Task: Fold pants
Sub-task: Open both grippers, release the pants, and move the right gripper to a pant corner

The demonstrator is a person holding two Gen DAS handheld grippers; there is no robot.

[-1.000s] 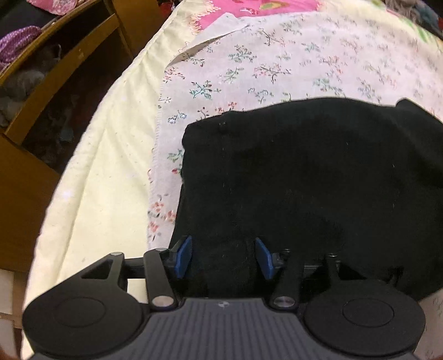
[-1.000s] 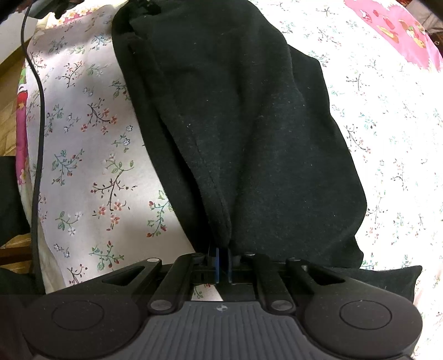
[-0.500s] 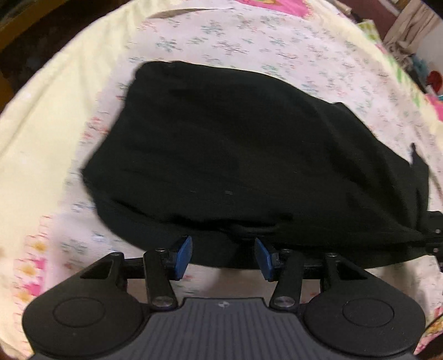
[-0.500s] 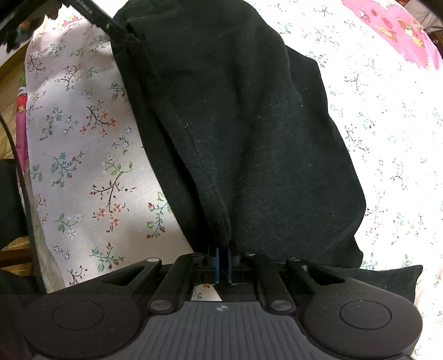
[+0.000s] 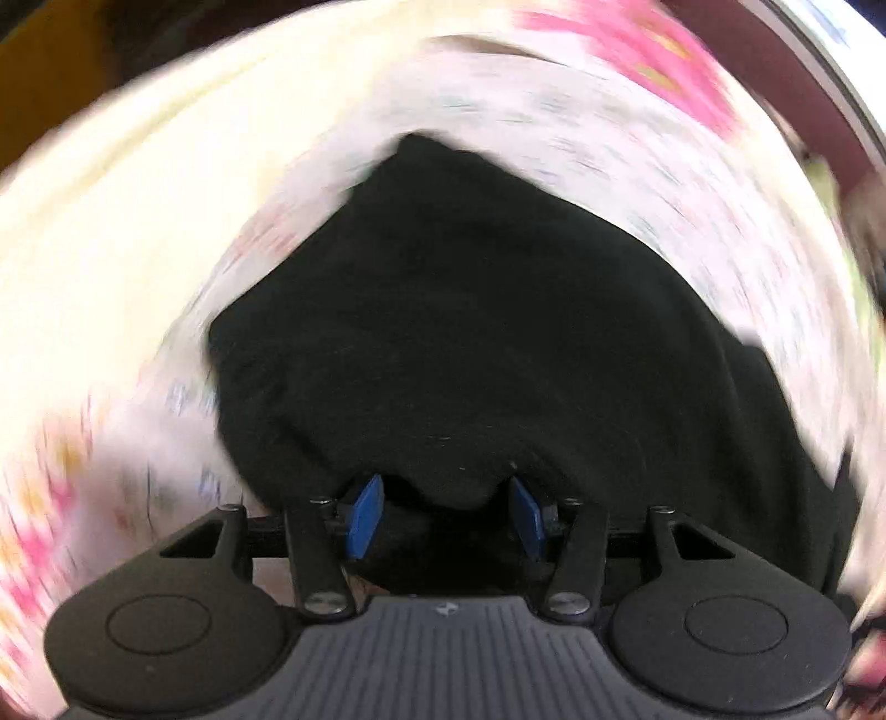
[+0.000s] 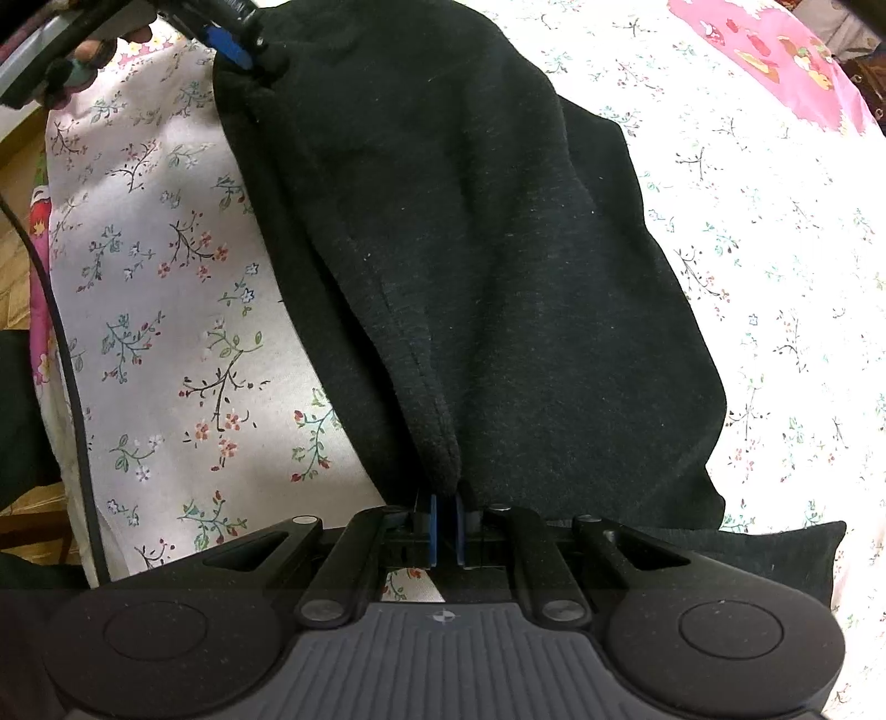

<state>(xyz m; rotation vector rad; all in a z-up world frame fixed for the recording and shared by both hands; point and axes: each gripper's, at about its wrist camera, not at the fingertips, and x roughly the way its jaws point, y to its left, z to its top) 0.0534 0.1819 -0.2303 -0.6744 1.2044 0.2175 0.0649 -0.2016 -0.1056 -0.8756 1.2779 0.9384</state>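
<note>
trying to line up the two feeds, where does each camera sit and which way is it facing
Left wrist: sits on the left gripper, tilted down at the black pants; blurred; its blue pads stand apart around a bunch of cloth.
Right wrist: sits on the right gripper, looking down on the pants and floral sheet; its pads pinch a fold.
Shared: the pants; the right view also catches the left gripper at their far end.

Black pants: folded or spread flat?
Folded: the black pants lie doubled, one layer's edge showing beneath another on the floral sheet.
</note>
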